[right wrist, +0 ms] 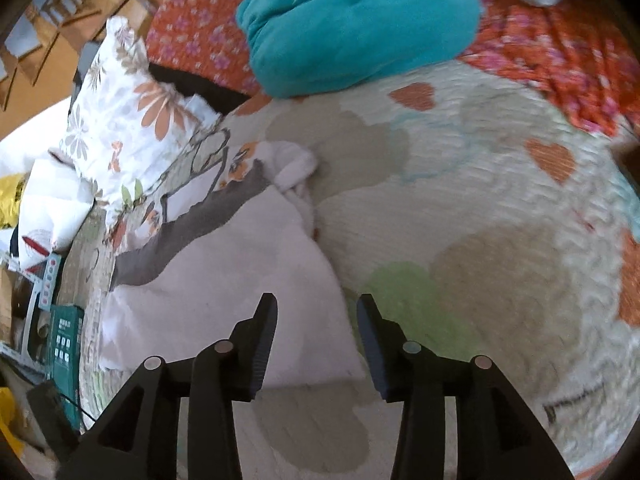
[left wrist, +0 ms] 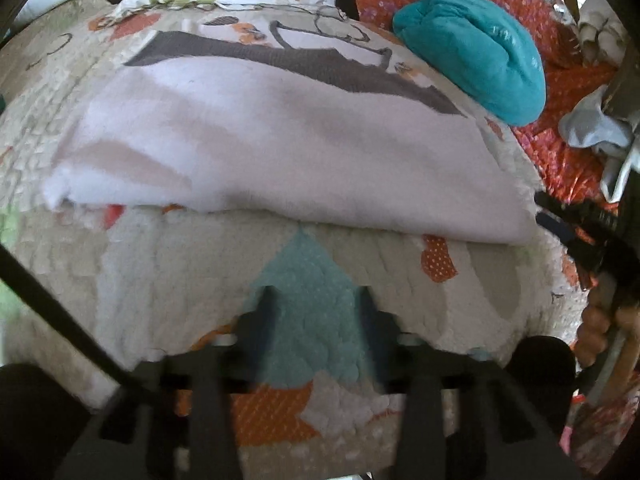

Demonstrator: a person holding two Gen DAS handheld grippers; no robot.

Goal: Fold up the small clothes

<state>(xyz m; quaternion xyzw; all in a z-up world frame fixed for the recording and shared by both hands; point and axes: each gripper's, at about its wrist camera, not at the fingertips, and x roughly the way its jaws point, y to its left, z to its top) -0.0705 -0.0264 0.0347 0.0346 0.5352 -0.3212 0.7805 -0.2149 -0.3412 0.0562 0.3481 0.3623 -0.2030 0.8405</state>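
Across the middle of the left wrist frame a white garment point(left wrist: 280, 152) with a grey band is seen lying flat on a patterned quilt point(left wrist: 168, 272), apparently folded once, its thick fold edge facing the left gripper point(left wrist: 316, 300). That gripper's jaws are parted and empty, set back over the quilt. In the right wrist frame the right gripper point(right wrist: 316, 308) is likewise spread and holding nothing, just above the garment's lower right corner. A further fold seems due; an edge or corner would need pinching first. A teal bundle point(right wrist: 352, 20) is seen at upper centre. A green box point(right wrist: 66, 344) at lower left carries print too small to be read.
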